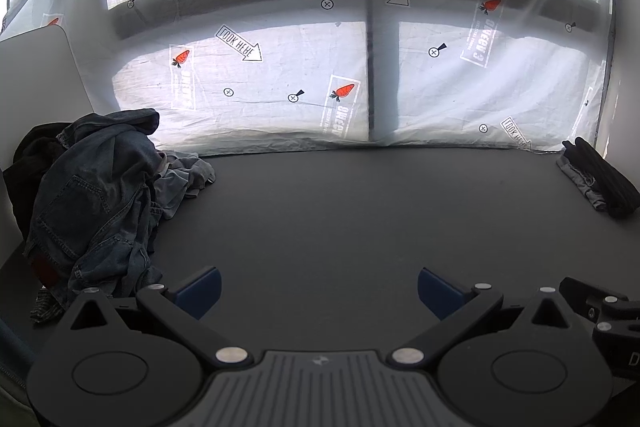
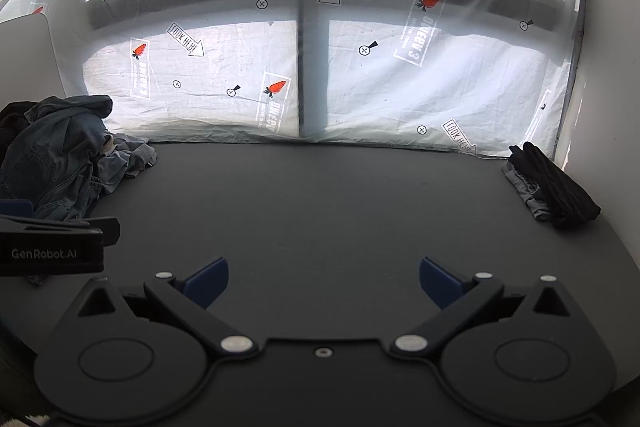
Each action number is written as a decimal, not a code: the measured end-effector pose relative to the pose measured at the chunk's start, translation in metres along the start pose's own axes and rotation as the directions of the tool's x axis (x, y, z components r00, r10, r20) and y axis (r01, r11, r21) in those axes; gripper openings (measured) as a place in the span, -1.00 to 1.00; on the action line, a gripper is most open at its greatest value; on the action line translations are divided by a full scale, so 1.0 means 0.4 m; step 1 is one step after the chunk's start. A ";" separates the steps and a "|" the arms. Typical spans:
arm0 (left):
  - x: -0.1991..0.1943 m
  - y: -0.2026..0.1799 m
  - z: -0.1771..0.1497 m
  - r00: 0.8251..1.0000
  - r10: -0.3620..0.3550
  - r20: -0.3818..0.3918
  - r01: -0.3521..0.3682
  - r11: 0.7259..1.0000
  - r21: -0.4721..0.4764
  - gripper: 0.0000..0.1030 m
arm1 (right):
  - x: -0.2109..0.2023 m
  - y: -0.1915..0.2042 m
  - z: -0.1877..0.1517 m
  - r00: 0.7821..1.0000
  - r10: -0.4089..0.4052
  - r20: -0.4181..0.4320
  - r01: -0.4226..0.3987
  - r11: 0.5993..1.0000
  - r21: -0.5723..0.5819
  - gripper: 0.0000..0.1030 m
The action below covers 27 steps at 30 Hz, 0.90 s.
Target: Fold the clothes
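Note:
A heap of unfolded clothes (image 1: 96,203) lies at the table's left side, with blue denim on top, a dark garment behind and a pale grey piece (image 1: 184,175) toward the middle. The same heap (image 2: 60,155) shows at the left of the right wrist view. A small stack of folded clothes (image 1: 600,179) (image 2: 552,183), black over grey, sits at the far right corner. My left gripper (image 1: 319,291) stands open over bare table, just right of the heap. My right gripper (image 2: 324,283) is open too, with nothing between its blue fingertips (image 2: 208,281).
The dark grey table (image 1: 360,211) spreads between the heap and the folded stack. A white printed sheet (image 1: 280,87) hangs behind the far edge. White walls close in both sides. The left gripper's body (image 2: 52,247) shows at the right wrist view's left edge.

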<state>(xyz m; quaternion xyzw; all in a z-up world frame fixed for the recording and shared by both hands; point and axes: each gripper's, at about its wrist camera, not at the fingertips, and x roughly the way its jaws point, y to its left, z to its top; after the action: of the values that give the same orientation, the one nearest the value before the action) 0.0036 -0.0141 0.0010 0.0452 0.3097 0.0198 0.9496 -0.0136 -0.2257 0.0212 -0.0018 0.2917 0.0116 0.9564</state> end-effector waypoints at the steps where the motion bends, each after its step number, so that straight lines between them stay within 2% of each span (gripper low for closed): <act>1: 0.001 0.000 -0.001 1.000 0.000 0.001 0.000 1.000 0.000 1.00 | 0.001 -0.001 0.001 1.000 -0.001 0.001 0.001 1.000 0.000 1.00; 14: 0.018 -0.010 0.005 1.000 -0.003 -0.007 0.003 1.000 0.000 1.00 | 0.013 -0.002 0.007 1.000 -0.006 0.001 0.006 1.000 -0.008 1.00; 21: 0.026 -0.073 0.018 1.000 -0.009 -0.025 0.008 1.000 -0.024 1.00 | 0.027 -0.054 0.014 1.000 -0.013 -0.004 0.013 1.000 -0.011 1.00; 24: 0.022 -0.097 0.021 0.999 -0.037 -0.033 0.034 0.993 -0.110 1.00 | 0.039 -0.100 0.011 1.000 -0.021 -0.010 0.022 1.000 0.016 1.00; 27: 0.029 -0.102 0.020 0.991 -0.126 -0.032 0.115 0.962 -0.247 1.00 | 0.054 -0.155 0.008 0.999 -0.032 -0.015 0.033 0.998 0.057 1.00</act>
<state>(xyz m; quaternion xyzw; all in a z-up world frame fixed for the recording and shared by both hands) 0.0181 -0.0545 -0.0033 -0.0917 0.3293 0.0011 0.9398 0.0075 -0.2871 0.0116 0.0208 0.2987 -0.0122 0.9540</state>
